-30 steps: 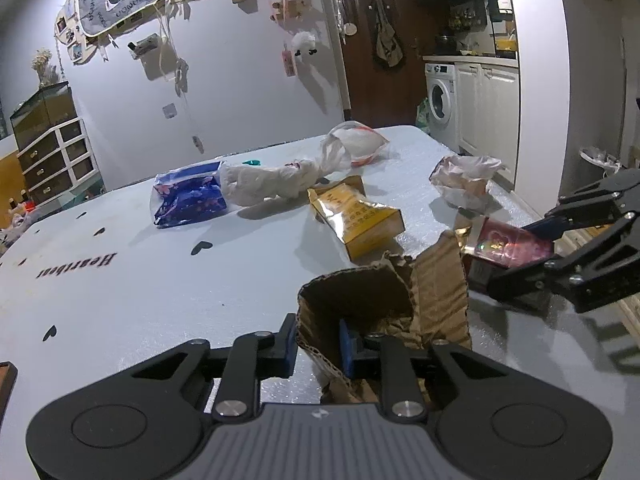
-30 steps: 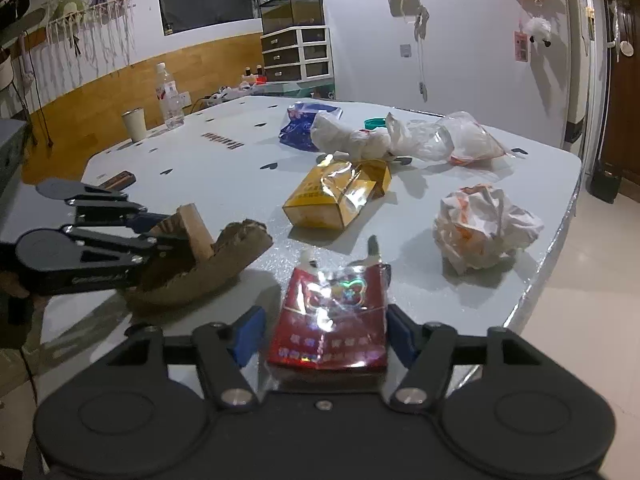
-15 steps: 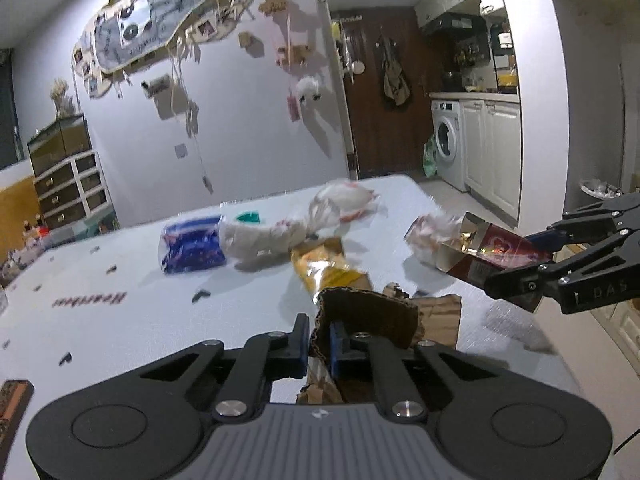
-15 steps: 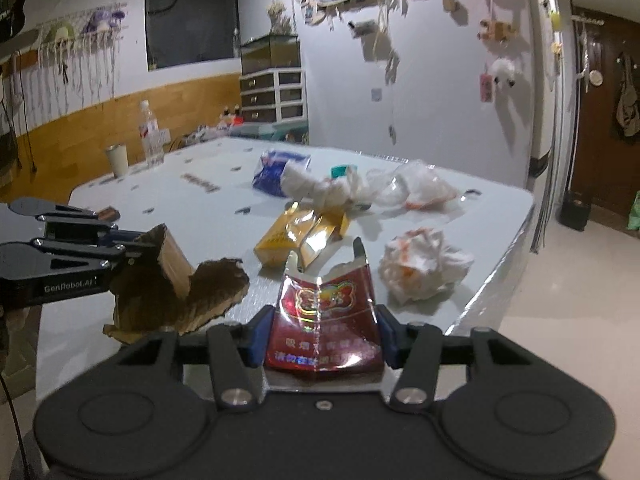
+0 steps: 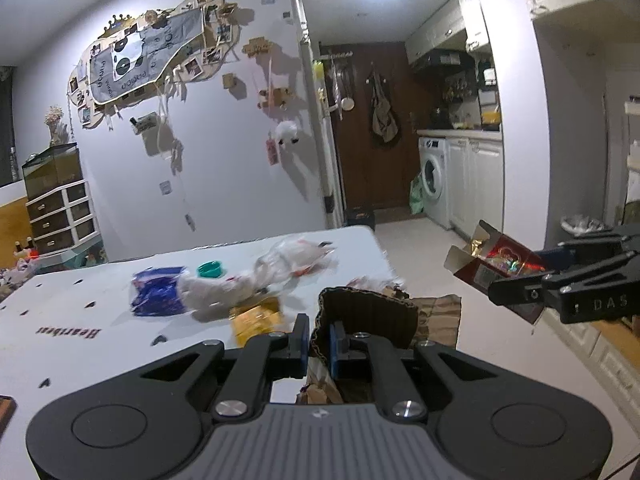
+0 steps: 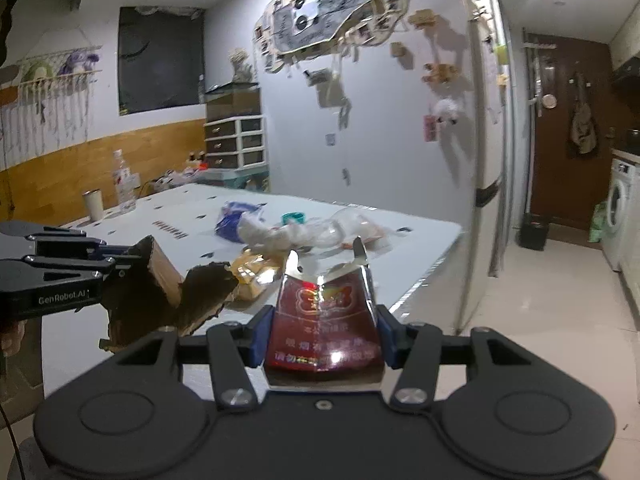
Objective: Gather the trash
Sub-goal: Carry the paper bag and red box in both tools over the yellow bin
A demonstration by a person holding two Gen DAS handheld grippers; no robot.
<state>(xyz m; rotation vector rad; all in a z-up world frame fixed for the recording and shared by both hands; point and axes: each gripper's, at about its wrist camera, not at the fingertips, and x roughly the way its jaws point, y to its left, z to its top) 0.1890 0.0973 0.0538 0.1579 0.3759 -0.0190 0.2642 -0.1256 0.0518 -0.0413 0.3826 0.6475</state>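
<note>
The left gripper, clenched on only a thin edge of the torn cardboard, risks dropping it, while the right gripper at its 2 o'clock, grasping the red cigarette pack, may crush it loose.

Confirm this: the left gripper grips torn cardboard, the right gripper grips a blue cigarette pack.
Wrong colour. The right gripper grips a dark red cigarette pack, as the right wrist view shows. The left gripper does grip torn cardboard.

I'm in a home, open living/kitchen area: washing machine under white cabinets, photo collage on wall, drawer unit, big white table, brown entry door.
</note>
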